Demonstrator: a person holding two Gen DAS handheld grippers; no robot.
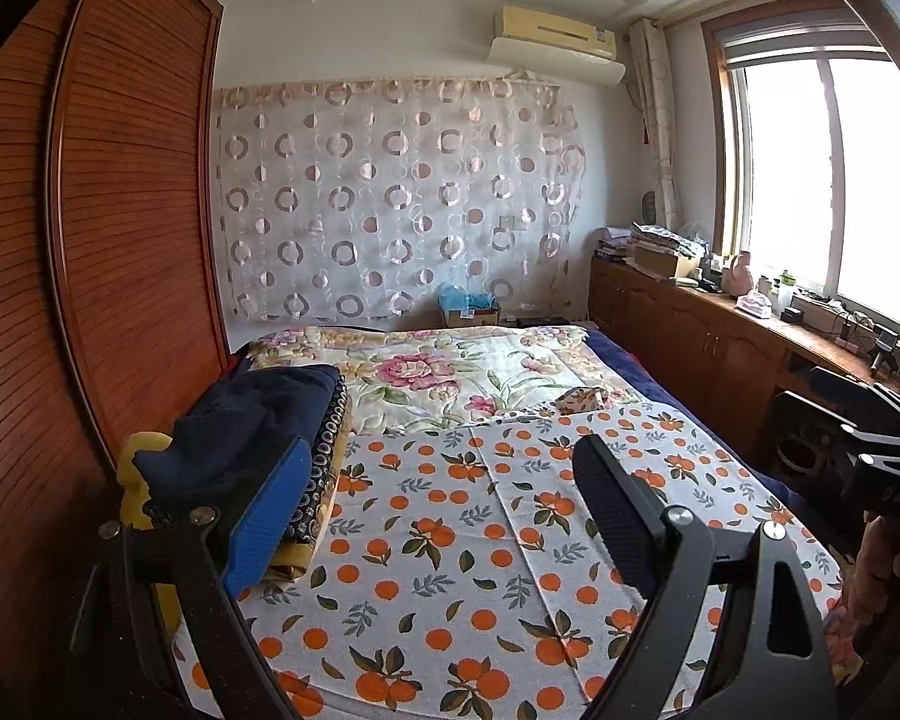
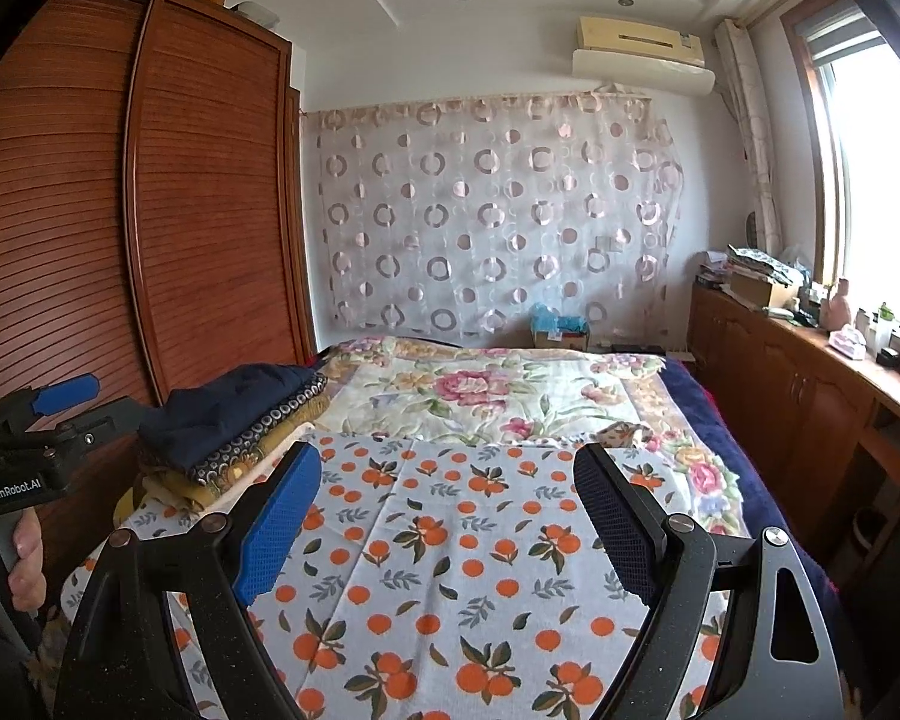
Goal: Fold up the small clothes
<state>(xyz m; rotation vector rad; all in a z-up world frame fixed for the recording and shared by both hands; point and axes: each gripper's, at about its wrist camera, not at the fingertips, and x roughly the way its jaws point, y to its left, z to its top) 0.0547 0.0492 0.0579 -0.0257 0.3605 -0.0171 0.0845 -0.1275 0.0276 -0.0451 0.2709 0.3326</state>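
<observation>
A white cloth printed with oranges lies spread flat on the bed, with a fold line running down it. My left gripper hovers over the cloth's near left part, open and holding nothing. My right gripper hovers beside it over the same cloth, also open and holding nothing. A stack of folded clothes, navy on top, sits at the bed's left edge just beyond the left gripper's blue pad. A small patterned bundle lies past the cloth's far right corner.
A floral blanket covers the far half of the bed. A slatted wooden wardrobe stands close on the left. A low wooden cabinet crowded with things runs under the window on the right. A cardboard box sits at the bed's head.
</observation>
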